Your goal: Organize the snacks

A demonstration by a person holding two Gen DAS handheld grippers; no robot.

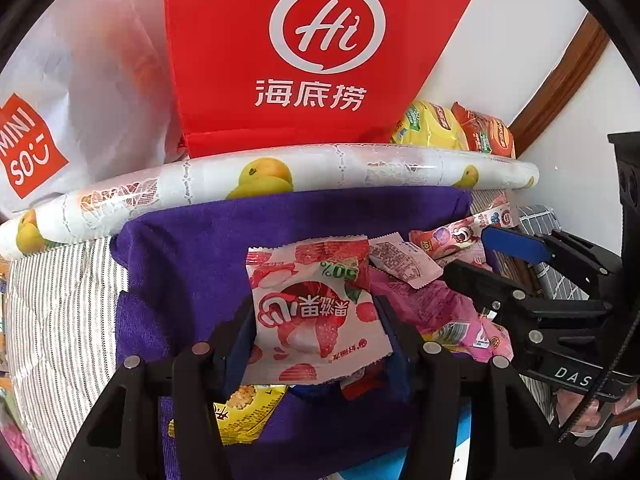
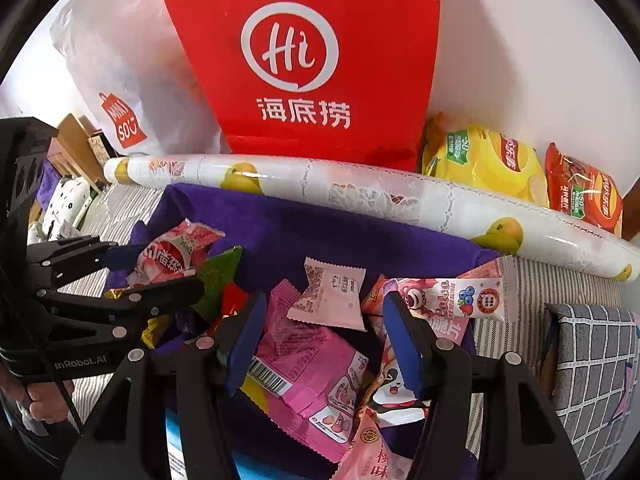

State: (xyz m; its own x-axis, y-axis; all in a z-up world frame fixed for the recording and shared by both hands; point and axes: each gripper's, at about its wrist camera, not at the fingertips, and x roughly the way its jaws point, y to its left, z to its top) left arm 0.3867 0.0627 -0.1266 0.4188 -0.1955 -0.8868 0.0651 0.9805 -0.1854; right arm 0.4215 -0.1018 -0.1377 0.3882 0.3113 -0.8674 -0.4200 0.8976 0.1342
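Note:
A pile of small snack packets lies on a purple cloth (image 2: 320, 236). My left gripper (image 1: 316, 308) is shut on a pink-and-white strawberry candy packet (image 1: 316, 316), its blue pads touching both side edges, above a yellow packet (image 1: 248, 408). The right wrist view shows the left gripper (image 2: 172, 270) at the left with that packet (image 2: 176, 260) in it. My right gripper (image 2: 324, 300) stands open over the pile. A pink packet (image 2: 308, 360) and a small pale packet (image 2: 332, 296) lie loose between its fingers, and a bear-print packet (image 2: 440, 300) lies beside its right finger.
A red paper bag (image 1: 304, 60) and a white plastic bag (image 1: 80, 100) stand against the wall behind a fruit-print roll (image 1: 320, 172). Yellow (image 2: 480, 160) and red (image 2: 584, 192) chip bags lie at the back right. Striped cover (image 1: 60, 312) lies left, with a grid-pattern cushion (image 2: 592, 352) at the right.

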